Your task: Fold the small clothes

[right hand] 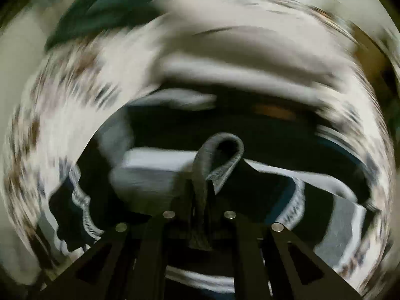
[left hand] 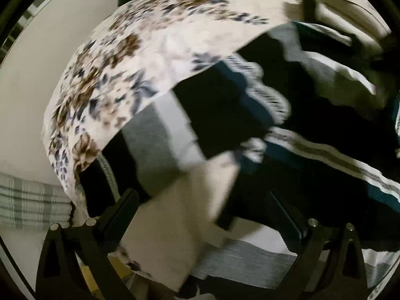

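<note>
One dark garment (right hand: pixel 250 182) with grey and white bands is lying across the floral bedspread (left hand: pixel 120 75), its grey hem (right hand: pixel 220 160) looping up from the right gripper (right hand: pixel 202 200), whose two fingers are pinching it tight. The left gripper (left hand: pixel 207 215) is hanging wide apart over the cloth, holding nothing. Blur is smearing the far edges.

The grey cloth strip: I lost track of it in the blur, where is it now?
In the right wrist view the grey cloth strip sits centre-low, pinched in the shut right gripper, its looped end curling up over the dark striped garment on the floral sheet.
</note>
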### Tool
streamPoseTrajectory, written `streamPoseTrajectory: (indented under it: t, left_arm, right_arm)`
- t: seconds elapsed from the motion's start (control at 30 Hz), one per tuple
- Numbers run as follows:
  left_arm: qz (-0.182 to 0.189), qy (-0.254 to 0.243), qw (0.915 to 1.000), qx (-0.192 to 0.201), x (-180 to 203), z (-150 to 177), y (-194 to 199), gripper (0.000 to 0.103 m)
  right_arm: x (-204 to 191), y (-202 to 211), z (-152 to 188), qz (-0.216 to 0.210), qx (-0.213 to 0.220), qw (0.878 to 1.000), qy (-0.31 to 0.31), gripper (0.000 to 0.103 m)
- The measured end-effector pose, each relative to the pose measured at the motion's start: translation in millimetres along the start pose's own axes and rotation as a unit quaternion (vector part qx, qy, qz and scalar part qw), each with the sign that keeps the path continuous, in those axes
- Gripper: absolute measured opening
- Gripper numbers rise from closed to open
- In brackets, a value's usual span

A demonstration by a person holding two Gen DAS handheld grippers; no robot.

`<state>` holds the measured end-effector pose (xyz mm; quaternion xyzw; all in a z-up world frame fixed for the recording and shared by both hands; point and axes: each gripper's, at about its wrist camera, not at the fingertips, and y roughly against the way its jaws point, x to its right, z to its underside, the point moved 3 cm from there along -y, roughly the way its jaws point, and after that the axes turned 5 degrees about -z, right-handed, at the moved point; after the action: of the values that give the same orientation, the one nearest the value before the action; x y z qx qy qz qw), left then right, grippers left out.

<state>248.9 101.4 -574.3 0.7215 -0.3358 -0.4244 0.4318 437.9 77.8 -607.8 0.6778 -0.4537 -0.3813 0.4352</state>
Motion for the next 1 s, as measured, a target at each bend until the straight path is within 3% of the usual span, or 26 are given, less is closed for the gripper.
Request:
streamPoseTrajectory:
  t: [0.07, 0.17, 0.27, 0.33, 0.37, 0.4, 0.47, 0.57, 0.67, 0.8, 0.87, 0.9, 0.97, 1.0]
  left_arm:
    - [-0.005, 0.009, 0.9999, -0.003, -13.5, -2.8, -8.8, 0.103]
    - [-0.009, 0.018, 0.9998, -0.006, -27.4, -6.6, -19.7, 0.103]
    - [-0.007, 0.026, 0.9996, -0.012, -37.5, -13.6, -30.1, 0.103]
    - [0.004, 0.029, 0.9995, -0.013, -38.9, -19.3, -30.7, 0.103]
    - [0.023, 0.030, 0.9992, -0.013, -36.5, -26.0, -29.0, 0.103]
    - [0.041, 0.027, 0.9987, -0.010, -32.5, -32.3, -26.2, 0.103]
    - [0.084, 0.011, 0.9964, 0.006, -15.8, -50.3, -15.4, 0.103]
    - [0.139, -0.020, 0.9895, 0.034, 14.7, -78.7, 1.8, 0.103]
    - [0.193, -0.059, 0.9790, 0.033, 57.3, -104.8, 7.9, 0.103]
    - [0.224, -0.102, 0.9690, 0.022, 114.8, -124.3, 0.8, 0.101]
    - [0.226, -0.130, 0.9650, 0.024, 148.5, -129.9, -4.3, 0.091]
    - [0.222, -0.142, 0.9643, 0.022, 160.9, -130.9, -7.5, 0.077]
    - [0.206, -0.172, 0.9630, 0.021, 183.2, -131.2, -13.9, 0.018]
    - [0.208, -0.183, 0.9605, 0.024, 190.8, -130.3, -14.3, 0.009]
  right_arm:
    - [-58.5, -29.9, -0.2, 0.011, -0.017, 0.998, 0.061, 0.005]
    - [-102.8, -50.1, 6.8, 0.012, -0.025, 0.995, 0.097, 0.001]
    - [-105.1, -52.5, 15.9, 0.000, -0.044, 0.996, 0.077, 0.001]
    - [-72.3, -36.6, 19.4, -0.031, -0.054, 0.998, 0.020, 0.004]
    - [-52.9, -22.6, 25.7, -0.052, -0.052, 0.997, -0.021, 0.015]
    - [-33.1, -10.4, 33.9, -0.066, -0.050, 0.995, -0.053, 0.039]
    - [21.7, 17.5, 56.9, -0.084, -0.041, 0.986, -0.135, 0.060]
    - [98.5, 41.4, 94.3, -0.058, -0.041, 0.972, -0.224, 0.062]
    - [163.8, 51.7, 137.2, -0.010, -0.053, 0.956, -0.287, 0.062]
    - [221.9, 58.6, 180.4, 0.038, -0.062, 0.937, -0.342, 0.062]
    - [239.5, 63.6, 195.2, 0.051, -0.055, 0.930, -0.359, 0.062]
    - [245.3, 65.6, 200.7, 0.053, -0.051, 0.928, -0.366, 0.062]
    - [256.8, 68.7, 214.5, 0.056, -0.046, 0.920, -0.384, 0.062]
    - [258.1, 68.8, 218.6, 0.055, -0.046, 0.918, -0.389, 0.062]
